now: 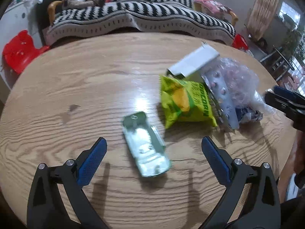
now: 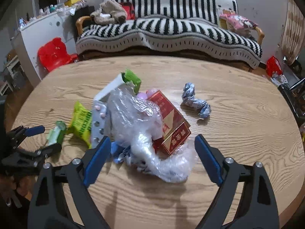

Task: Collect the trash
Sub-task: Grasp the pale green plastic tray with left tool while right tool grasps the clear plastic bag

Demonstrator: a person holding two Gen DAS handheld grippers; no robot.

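A pile of trash lies on the round wooden table. In the left wrist view my left gripper is open, its jaws on either side of a pale green packet. Beyond it lie a yellow-green popcorn bag, a white box, a pill blister strip and a crumpled clear plastic bag. In the right wrist view my right gripper is open around the clear plastic bag and a red carton. A crumpled grey wrapper lies apart to the right.
A black-and-white striped sofa stands behind the table. A red plastic stool and a white cabinet stand at the left. My left gripper shows at the left edge of the right wrist view.
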